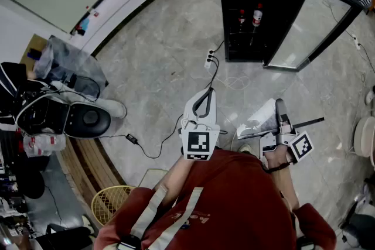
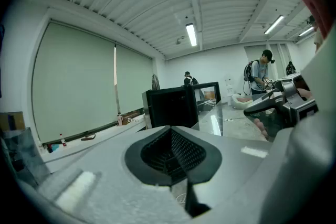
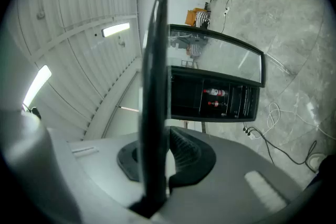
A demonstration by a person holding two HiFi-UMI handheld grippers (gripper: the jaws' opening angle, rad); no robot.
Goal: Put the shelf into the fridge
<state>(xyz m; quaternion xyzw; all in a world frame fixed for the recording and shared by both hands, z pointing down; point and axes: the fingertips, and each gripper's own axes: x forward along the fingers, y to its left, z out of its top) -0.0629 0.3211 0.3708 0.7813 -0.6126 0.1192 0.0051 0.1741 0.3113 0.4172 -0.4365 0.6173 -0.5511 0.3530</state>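
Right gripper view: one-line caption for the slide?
Right gripper shut on the shelf, held edge-on, facing the open fridge with two bottles inside.

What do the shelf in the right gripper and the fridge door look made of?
Shelf: thin, dark-edged panel, possibly glass or clear plastic; it is seen edge-on, so this is uncertain. Fridge door: a pane in a black frame, likely glass, glossy with pale reflections.

No legible text, labels or numbers
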